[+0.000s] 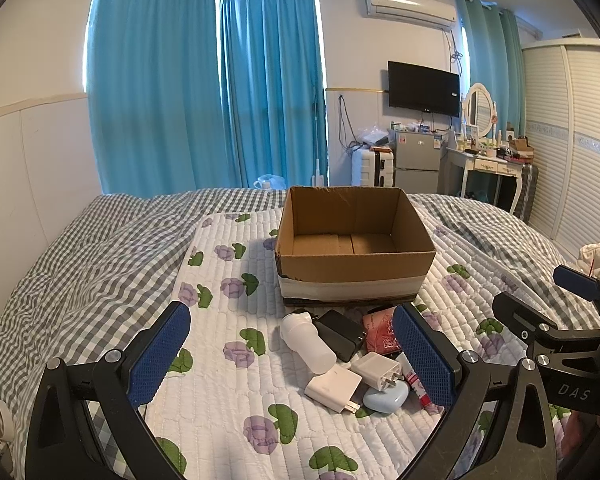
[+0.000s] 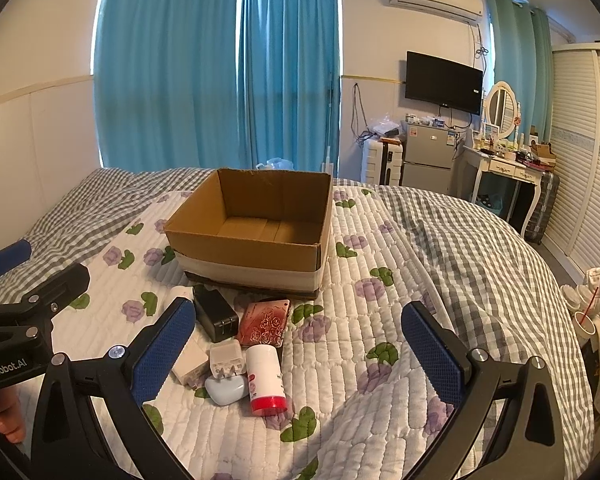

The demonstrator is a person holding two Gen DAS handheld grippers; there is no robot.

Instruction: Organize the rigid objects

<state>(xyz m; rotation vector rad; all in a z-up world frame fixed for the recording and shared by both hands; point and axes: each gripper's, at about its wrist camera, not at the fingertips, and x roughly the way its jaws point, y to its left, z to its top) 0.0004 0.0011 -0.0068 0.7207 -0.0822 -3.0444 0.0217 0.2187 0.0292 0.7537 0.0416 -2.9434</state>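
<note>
Chargers, bottles, case [image 1: 348, 364]: lying heaped near the box, awaiting sorting.
Cardboard box [image 1: 354, 240]: sitting empty on the bed [image 2: 440, 248].
Left gripper [image 1: 292, 356]: fingers spreading wide.
Right gripper [image 2: 296, 354]: fingers spreading wide.

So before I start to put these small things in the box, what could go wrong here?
1. The small things lie in a tight pile: the white charger rests against the blue case, so gripping one may drag the other.
2. The tube lies on its side on the soft quilt and may roll away.
3. The box stands on bedding, so pushing its wall could tip or shift it.
</note>
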